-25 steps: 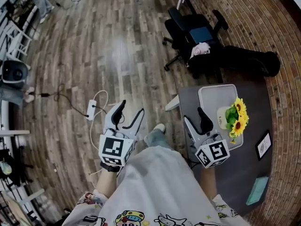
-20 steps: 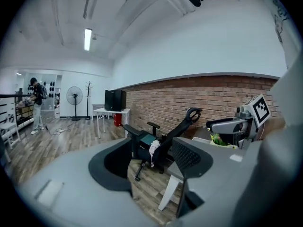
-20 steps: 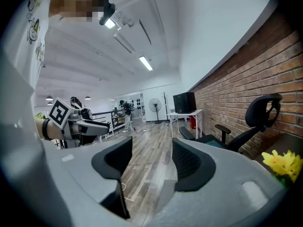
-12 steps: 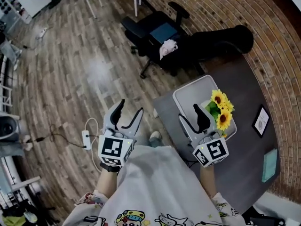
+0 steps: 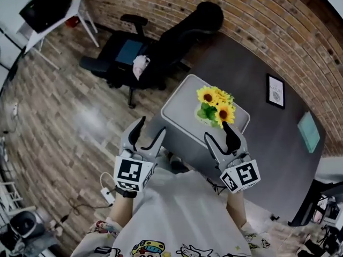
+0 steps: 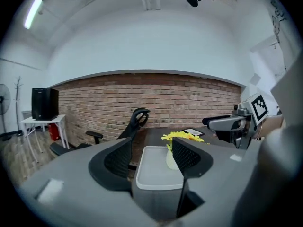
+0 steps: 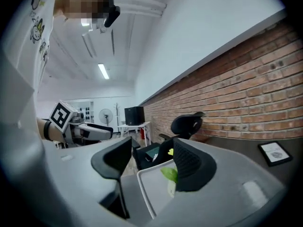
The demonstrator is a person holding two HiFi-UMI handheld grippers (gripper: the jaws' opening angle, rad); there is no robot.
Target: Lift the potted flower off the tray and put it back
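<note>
Potted flower (image 5: 215, 107): one, upright at the right side of the single grey tray (image 5: 179, 111) on the dark desk (image 5: 268, 149). From the left: one black office chair (image 5: 126, 58); the left claw (image 5: 151, 125), spread and empty, beside the desk's near corner; the right claw (image 5: 216, 129), spread and empty, just short of the tray; one framed picture (image 5: 275, 91).
</note>
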